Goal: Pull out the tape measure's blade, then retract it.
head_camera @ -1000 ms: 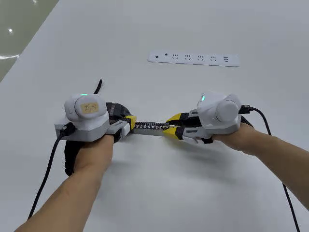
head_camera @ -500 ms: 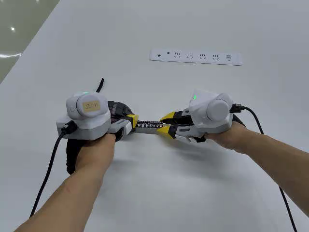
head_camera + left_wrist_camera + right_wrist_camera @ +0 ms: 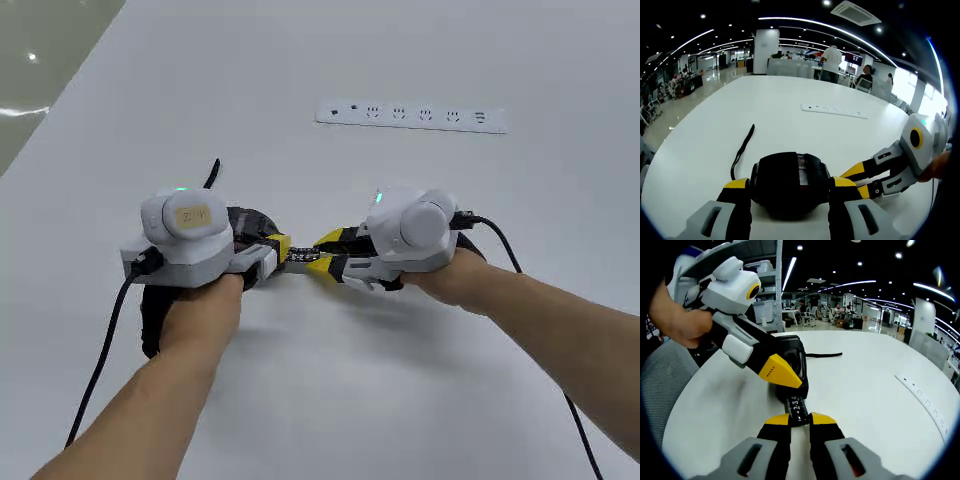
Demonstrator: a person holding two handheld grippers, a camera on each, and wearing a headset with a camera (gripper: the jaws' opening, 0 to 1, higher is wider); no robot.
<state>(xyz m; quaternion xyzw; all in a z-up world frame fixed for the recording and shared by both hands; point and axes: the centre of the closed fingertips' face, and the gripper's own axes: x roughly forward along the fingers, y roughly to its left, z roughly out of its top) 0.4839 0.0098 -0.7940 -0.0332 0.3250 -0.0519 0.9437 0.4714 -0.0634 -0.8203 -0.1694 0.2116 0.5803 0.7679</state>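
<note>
- Right gripper (image 3: 800,419): 2 yellow-tipped jaws pinched on the blade (image 3: 796,409), a short black strip with white numerals.
- Tape measure (image 3: 794,357): black case on the white table (image 3: 865,385), blade emerging at its near face.
- Left gripper (image 3: 781,371): gripping the case from the left, held by a hand (image 3: 677,317).
- Strap (image 3: 824,355): black, lying flat beyond the case.
- Power strip (image 3: 925,400): 1, white, well apart at right.

A large open-plan office

The wide white counter (image 3: 790,110), with a white power strip (image 3: 411,115) lying on it, stands in one big shared room. There is a dark ceiling with long light strips (image 3: 830,27), small round spotlights (image 3: 702,16) and an air-conditioning vent (image 3: 856,12). There is also a white pillar (image 3: 766,45) and a glossy floor (image 3: 40,50). Far behind, people (image 3: 831,60) stand and sit among desks (image 3: 812,317).
</note>
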